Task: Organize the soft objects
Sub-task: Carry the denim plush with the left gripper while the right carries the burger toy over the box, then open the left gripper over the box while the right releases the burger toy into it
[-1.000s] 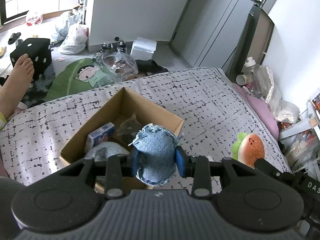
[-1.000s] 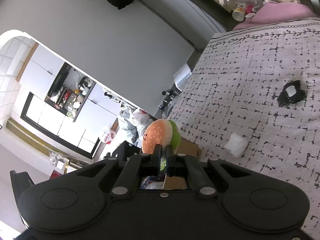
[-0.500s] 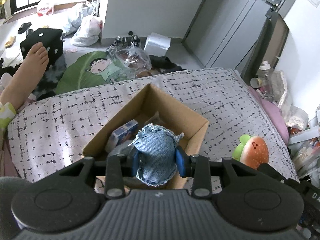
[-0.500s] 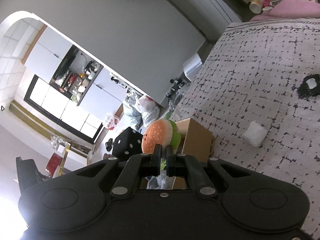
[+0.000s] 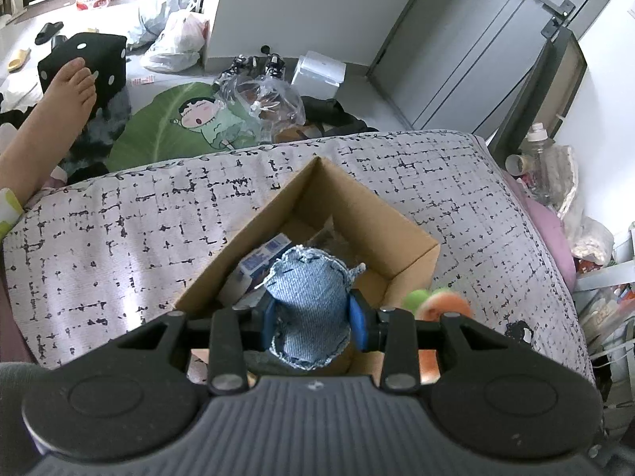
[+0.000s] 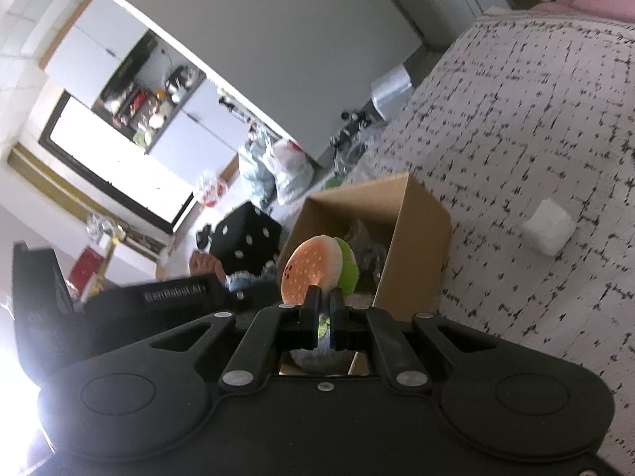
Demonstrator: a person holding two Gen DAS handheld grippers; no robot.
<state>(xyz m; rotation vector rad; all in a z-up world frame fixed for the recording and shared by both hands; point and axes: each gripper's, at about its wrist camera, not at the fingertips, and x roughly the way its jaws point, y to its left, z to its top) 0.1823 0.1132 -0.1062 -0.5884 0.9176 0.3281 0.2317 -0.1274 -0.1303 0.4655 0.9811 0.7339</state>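
Note:
My left gripper (image 5: 312,323) is shut on a blue denim pouch (image 5: 309,309) and holds it above the near corner of an open cardboard box (image 5: 349,202) on the bed. Inside the box are a blue-and-white carton (image 5: 264,256) and crumpled plastic. My right gripper (image 6: 324,311) is shut on a burger plush (image 6: 313,267), orange bun with a green edge, and holds it just over the box (image 6: 412,234). The plush shows blurred in the left wrist view (image 5: 438,305), to the right of the box.
The bed has a grey cover with black dashes (image 5: 119,238). A small white square (image 6: 549,226) lies on it right of the box. A bare foot (image 5: 59,99), a black dice cushion (image 5: 91,55) and bags are on the floor beyond. Clutter stands at the bed's right side (image 5: 555,170).
Both grippers have moved in over the box. The burger plush has come from the right to the box's edge. The denim pouch is now above the box's near corner.

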